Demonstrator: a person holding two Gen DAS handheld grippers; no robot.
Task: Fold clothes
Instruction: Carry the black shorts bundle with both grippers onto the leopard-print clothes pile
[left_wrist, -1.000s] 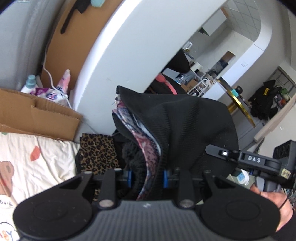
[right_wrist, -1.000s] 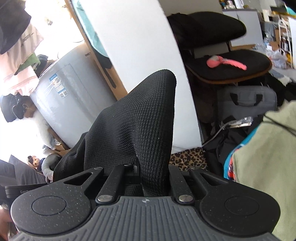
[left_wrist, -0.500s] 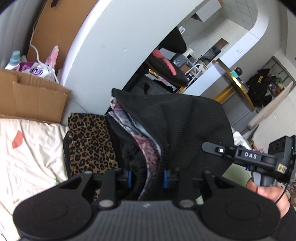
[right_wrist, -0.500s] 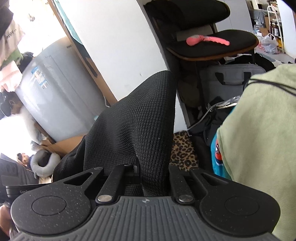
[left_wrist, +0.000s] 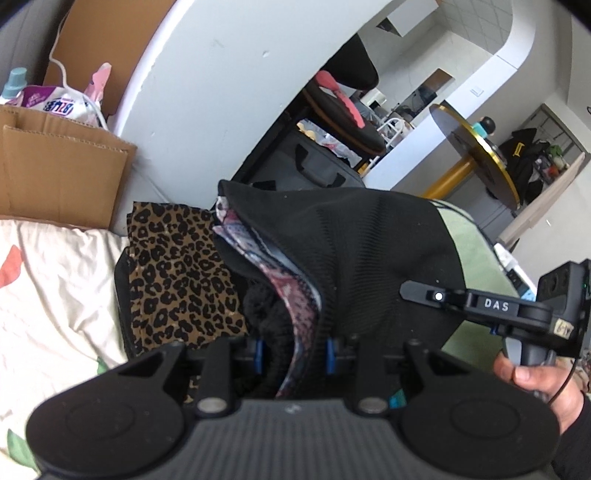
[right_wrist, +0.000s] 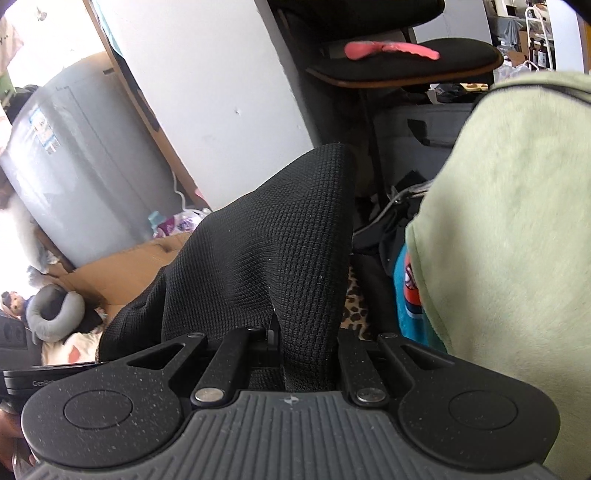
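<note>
A black waffle-knit garment (left_wrist: 362, 254) with a pink patterned lining (left_wrist: 291, 291) is bunched between the fingers of my left gripper (left_wrist: 293, 354), which is shut on it. The same black garment (right_wrist: 273, 254) drapes over my right gripper (right_wrist: 306, 354), which is shut on it; its fingertips are hidden by the cloth. The right gripper's handle, marked DAS (left_wrist: 498, 306), shows at the right of the left wrist view, held by a hand.
A leopard-print cloth (left_wrist: 181, 273) lies on a black pile beside a cream printed bedsheet (left_wrist: 55, 295). A pale green fleece (right_wrist: 509, 221) fills the right. A cardboard box (left_wrist: 55, 177), a white wall (left_wrist: 221, 92), a black chair (right_wrist: 402, 62) and a grey bag (left_wrist: 303, 170) stand behind.
Both grippers have come lower and forward with the black garment still held. The leopard cloth, bedsheet and green fleece now fill more of the views.
</note>
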